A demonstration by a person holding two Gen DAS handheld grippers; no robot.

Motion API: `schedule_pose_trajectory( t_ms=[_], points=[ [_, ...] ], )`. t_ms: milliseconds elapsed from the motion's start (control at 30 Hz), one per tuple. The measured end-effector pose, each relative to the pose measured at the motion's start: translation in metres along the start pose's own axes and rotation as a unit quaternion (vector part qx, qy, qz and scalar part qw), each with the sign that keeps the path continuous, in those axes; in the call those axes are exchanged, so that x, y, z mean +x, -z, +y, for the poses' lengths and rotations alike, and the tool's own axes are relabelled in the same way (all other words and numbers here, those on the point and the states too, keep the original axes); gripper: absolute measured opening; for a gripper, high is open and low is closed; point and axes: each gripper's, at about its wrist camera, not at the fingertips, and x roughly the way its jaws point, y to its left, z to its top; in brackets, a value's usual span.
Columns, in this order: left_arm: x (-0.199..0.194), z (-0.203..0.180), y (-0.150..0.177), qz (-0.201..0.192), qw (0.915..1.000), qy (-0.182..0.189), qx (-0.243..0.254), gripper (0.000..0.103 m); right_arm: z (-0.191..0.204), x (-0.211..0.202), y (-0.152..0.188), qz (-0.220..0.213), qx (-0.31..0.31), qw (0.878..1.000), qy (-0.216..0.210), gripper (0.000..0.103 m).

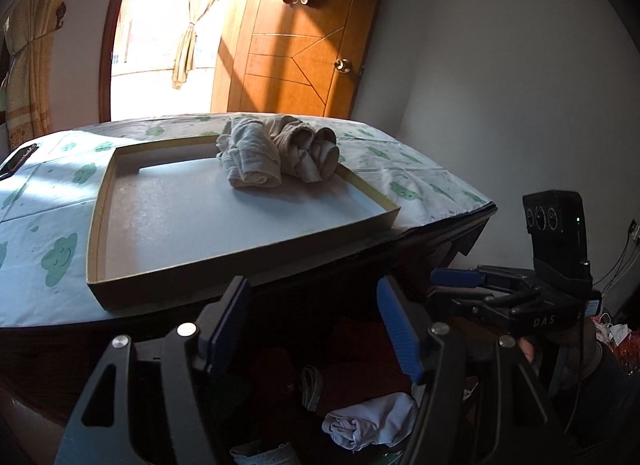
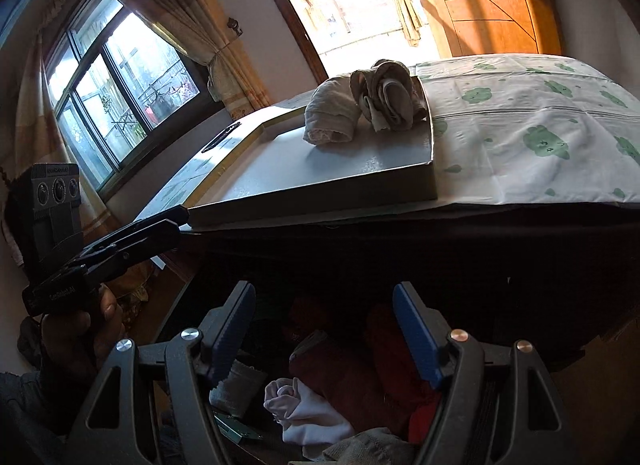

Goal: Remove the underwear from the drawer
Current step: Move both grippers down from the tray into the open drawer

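Both grippers hang over the open drawer (image 2: 340,345), which sits in shadow below the front edge of the surface (image 1: 420,185) with its cloud-printed cloth. The left gripper (image 1: 316,329) has its fingers apart, and nothing is between the blue pads; the same is true for the right gripper (image 2: 324,333), whose fingers are also spread and empty.

Inside the drawer lies a heap of clothes. A pale, crumpled piece of underwear (image 2: 304,413) is near the front of the drawer, just under the right gripper, with dark red cloth (image 2: 360,373) beside it. In the left wrist view the same pale piece (image 1: 368,423) lies below the right-hand finger of the left gripper. The drawer is dark, so what each garment is cannot be told surely.

Above the drawer, on the surface, stands a shallow tray (image 1: 240,269). Two rolled beige pieces (image 1: 280,157) rest at its far side, touching each other.
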Motion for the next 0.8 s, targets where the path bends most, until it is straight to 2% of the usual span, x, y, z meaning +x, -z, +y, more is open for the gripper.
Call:
schedule_pose_trajectory(
  t_ms=[233, 500, 800],
  points=[
    [0.001, 0.012, 0.033, 0.021, 0.9991, -0.037, -0.006, 0.067, -0.009, 0.007, 0.021, 0.025, -0.025, 0.999, 0.035, 0.073],
    [0.003, 0.031, 0.053, 0.039, 0.9967, -0.063, -0.031, 0.067, -0.019, 0.027, 0.033, 0.068, -0.053, 0.994, 0.069, 0.073],
    [0.006, 0.041, 0.062, 0.055, 0.9947, -0.076, -0.043, 0.069, -0.015, 0.056, 0.037, 0.129, -0.114, 0.98, 0.103, 0.073]
  ],
)
